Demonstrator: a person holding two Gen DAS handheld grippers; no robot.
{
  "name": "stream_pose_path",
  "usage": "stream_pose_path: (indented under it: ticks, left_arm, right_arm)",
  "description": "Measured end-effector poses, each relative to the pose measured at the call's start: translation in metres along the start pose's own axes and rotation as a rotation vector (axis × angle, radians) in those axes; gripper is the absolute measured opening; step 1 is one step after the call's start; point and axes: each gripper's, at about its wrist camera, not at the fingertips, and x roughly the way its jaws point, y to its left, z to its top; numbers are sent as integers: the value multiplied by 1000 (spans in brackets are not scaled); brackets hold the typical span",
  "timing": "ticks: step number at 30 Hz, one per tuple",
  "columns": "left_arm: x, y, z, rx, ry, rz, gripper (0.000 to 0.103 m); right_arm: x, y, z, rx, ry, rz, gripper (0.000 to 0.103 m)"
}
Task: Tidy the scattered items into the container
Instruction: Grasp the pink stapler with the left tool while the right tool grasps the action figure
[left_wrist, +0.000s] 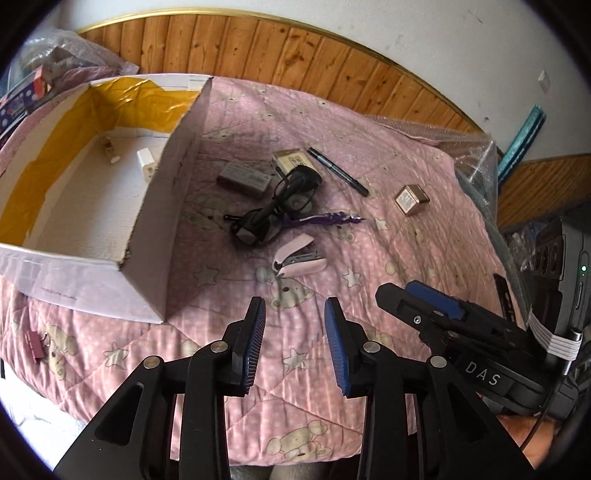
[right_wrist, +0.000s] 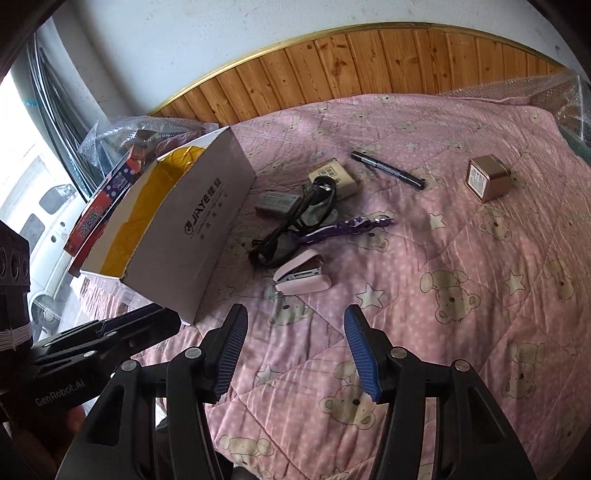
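A white cardboard box (left_wrist: 177, 184) (right_wrist: 199, 221) with yellow lining stands open on the left, with a white charger (left_wrist: 146, 162) inside. Right of it lie black glasses (left_wrist: 258, 225) (right_wrist: 273, 251), a pink stapler (left_wrist: 299, 258) (right_wrist: 303, 277), a purple pen (left_wrist: 325, 219) (right_wrist: 343, 225), a black marker (left_wrist: 338, 171) (right_wrist: 388, 170), a grey pack (left_wrist: 243, 177) (right_wrist: 277, 203), a beige box (left_wrist: 291, 160) (right_wrist: 332, 175) and a gold tin (left_wrist: 410, 199) (right_wrist: 487, 177). My left gripper (left_wrist: 295, 310) hovers open and empty, short of the stapler. My right gripper (right_wrist: 295, 317) is open and empty beside it.
Everything lies on a pink bear-print quilt (right_wrist: 461, 258) against a wooden wall panel (left_wrist: 295, 51). A pink binder clip (left_wrist: 35, 347) lies near the box's front left. Bubble wrap (left_wrist: 472, 155) edges the right side; colourful cartons (right_wrist: 107, 199) sit behind the box.
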Motion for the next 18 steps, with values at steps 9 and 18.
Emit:
stream_pose_path:
  ticks: [9,18]
  left_arm:
    - [48,-1,23,17,21,-21,46]
    - [103,6,43,-5,56,-27,46]
  right_arm:
    - [26,-28,27,-25,24,-21,56]
    - [67,-55,56,136,84,164,58]
